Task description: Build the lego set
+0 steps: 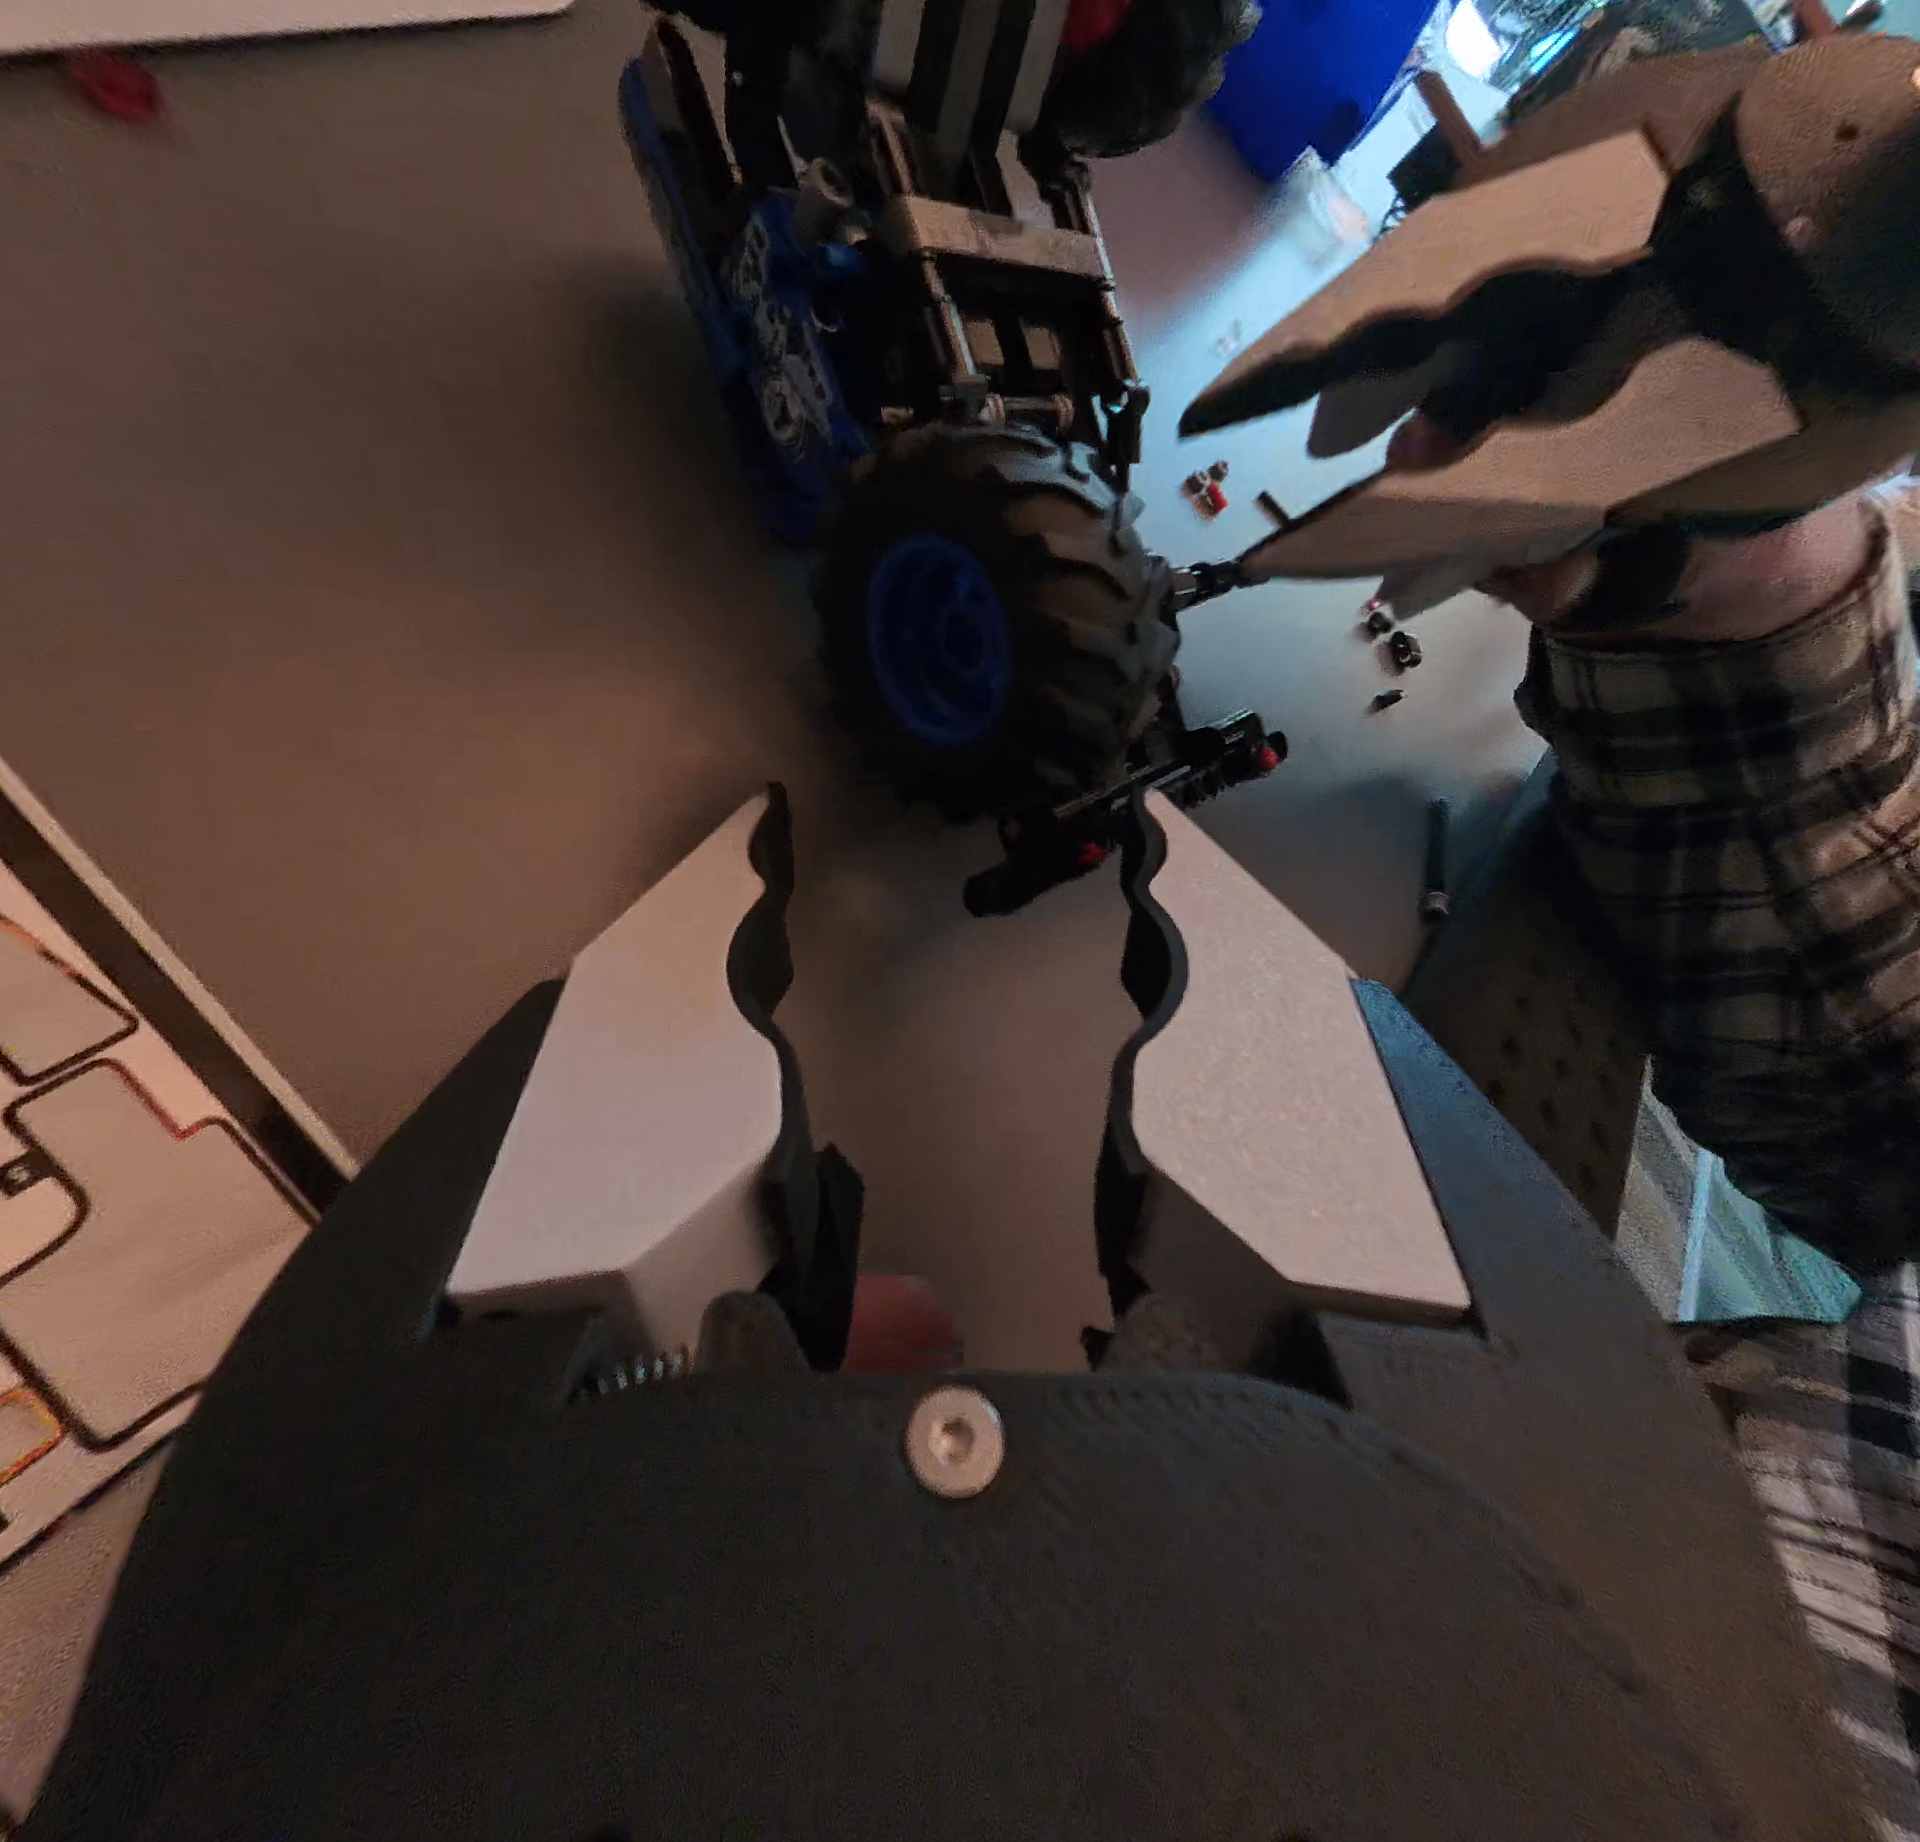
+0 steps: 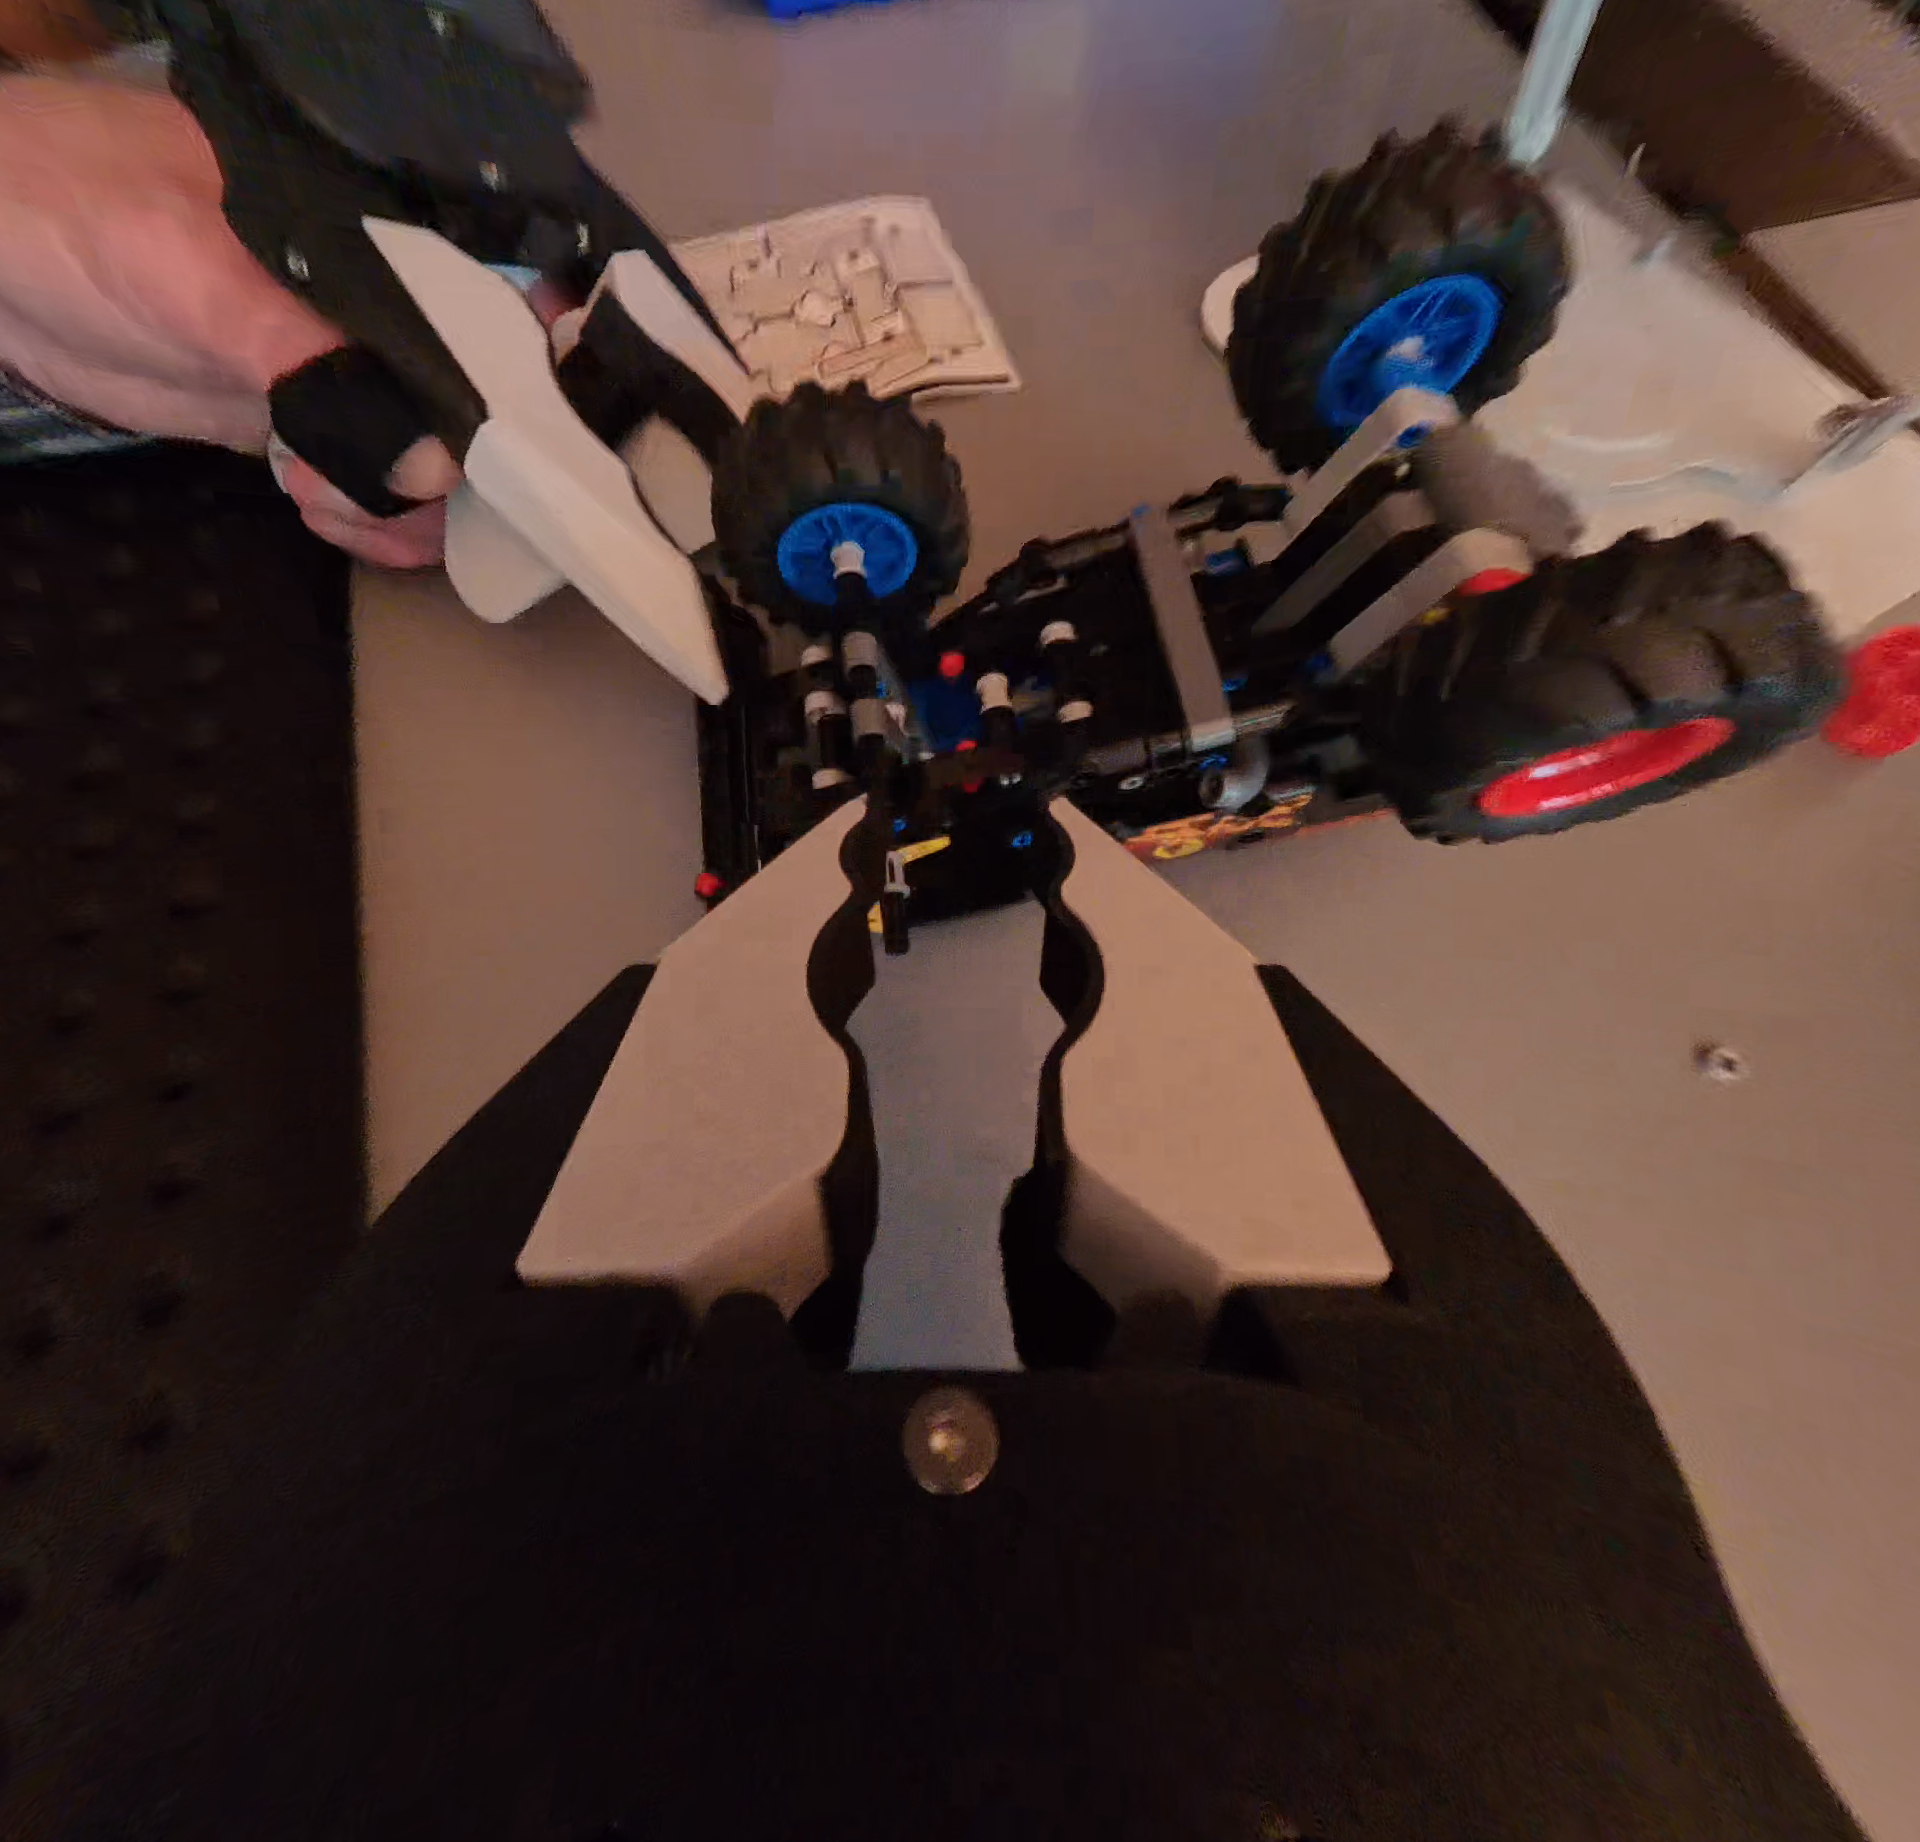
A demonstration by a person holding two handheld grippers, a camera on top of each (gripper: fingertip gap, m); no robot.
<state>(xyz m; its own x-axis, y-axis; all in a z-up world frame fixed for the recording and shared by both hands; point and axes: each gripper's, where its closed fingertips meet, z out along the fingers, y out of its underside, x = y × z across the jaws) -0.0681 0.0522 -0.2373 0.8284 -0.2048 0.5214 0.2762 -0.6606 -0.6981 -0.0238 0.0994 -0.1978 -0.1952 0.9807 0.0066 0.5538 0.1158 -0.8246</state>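
No text, brand or no. can be read in either view; the blue side panel (image 1: 774,338) of the lego truck (image 1: 935,358) bears white graphics, blurred, poss. lettering but can't tell. The orange-and-yellow strip (image 2: 1216,828) along the truck's lower edge is a smeared pattern; the open instruction booklet (image 2: 852,301) shows only pale diagrams, too small to make out.
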